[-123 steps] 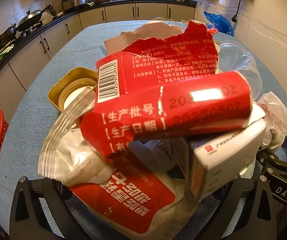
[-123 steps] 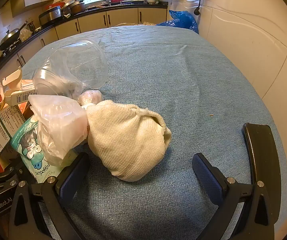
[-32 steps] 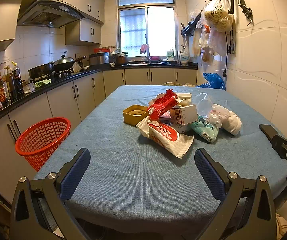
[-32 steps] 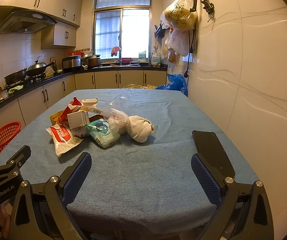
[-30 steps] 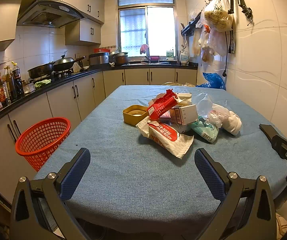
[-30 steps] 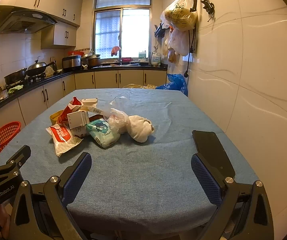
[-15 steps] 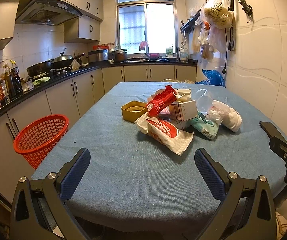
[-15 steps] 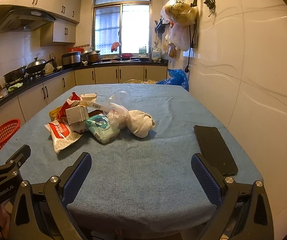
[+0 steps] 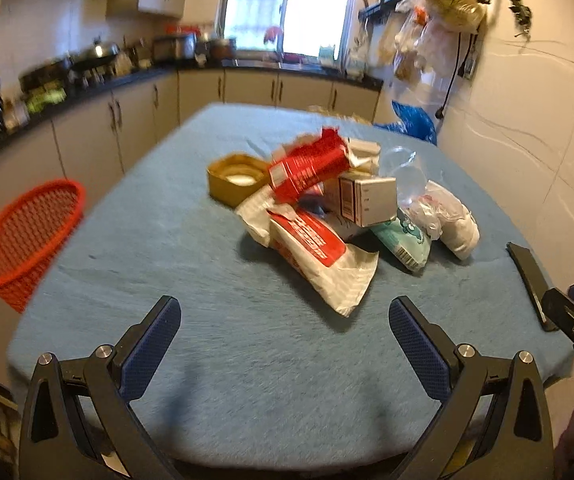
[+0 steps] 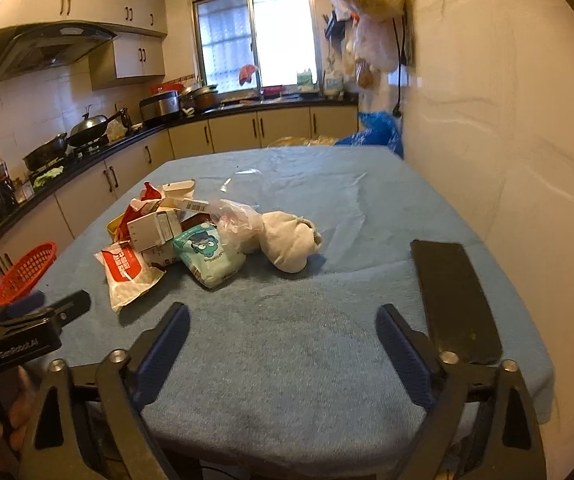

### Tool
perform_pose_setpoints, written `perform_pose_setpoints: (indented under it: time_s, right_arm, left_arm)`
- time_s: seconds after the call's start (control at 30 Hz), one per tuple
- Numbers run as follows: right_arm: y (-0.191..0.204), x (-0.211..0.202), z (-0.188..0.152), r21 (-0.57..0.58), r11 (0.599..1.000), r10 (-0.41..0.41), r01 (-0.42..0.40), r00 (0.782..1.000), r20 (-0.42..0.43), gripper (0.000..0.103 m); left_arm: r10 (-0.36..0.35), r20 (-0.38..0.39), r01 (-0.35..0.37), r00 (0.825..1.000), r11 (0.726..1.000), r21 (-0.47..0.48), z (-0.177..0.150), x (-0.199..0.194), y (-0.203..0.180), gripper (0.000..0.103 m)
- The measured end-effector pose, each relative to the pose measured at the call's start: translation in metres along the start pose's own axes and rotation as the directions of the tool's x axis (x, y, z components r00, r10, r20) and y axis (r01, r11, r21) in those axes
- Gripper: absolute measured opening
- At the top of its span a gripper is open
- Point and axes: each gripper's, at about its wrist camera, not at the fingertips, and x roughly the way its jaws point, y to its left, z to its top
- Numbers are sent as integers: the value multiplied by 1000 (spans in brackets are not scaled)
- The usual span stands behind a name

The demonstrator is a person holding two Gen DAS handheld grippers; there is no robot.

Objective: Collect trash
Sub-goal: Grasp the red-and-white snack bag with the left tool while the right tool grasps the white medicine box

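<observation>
Here the trash lies heaped in one pile on the bench (image 9: 191,360), ahead of both claws and touched by neither. Nearest the left claw (image 9: 285,344) is a white-and-red pouch (image 9: 319,256), sprawled flat just ahead of it and a little toward its right finger. Beyond the pouch a torn red carton (image 9: 307,168) leans on a white box (image 9: 371,200), and a gold tin (image 9: 235,180) sits beside the carton to the left. A teal packet (image 10: 209,254) lies ahead of the right claw (image 10: 283,344) and left of its centre line, with a crumpled clear bag (image 10: 239,222) behind it and a pale cloth bundle (image 10: 291,246) almost straight ahead. The heap seems gathered so each piece can be taken in turn.

The left claw stands wide with nothing between its fingers. The right claw has just been closing a little, yet it too gapes with only bare cloth between its fingers. Both tilt down at the pile, likely lining up a first pick.

Off to the far left of the left claw, beyond the bench edge and lower, stands an orange basket (image 9: 27,236), probably where the trash belongs. A dark phone (image 10: 455,300) lies flat just past the right claw's right finger.
</observation>
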Motion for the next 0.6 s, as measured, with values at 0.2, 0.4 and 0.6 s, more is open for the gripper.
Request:
perform_pose_setpoints:
  time_s: [0.2,0.4,0.6]
  right_arm:
    - [-20,17,12,47,998,35,-33,998,-46,81]
    - [-20,23,21,44,997,59,-57,997,-42,80]
    - [-17,29,26,44,995,87,-85,995,-40,80]
  left_arm:
    - [-52,-62,50,997,998,-32,16,28,-4,101]
    - [-89,-139,78,986,994,-79,28,61,-4,83]
    - [-111,-150,97,982,991,-97,30,80,-7,73]
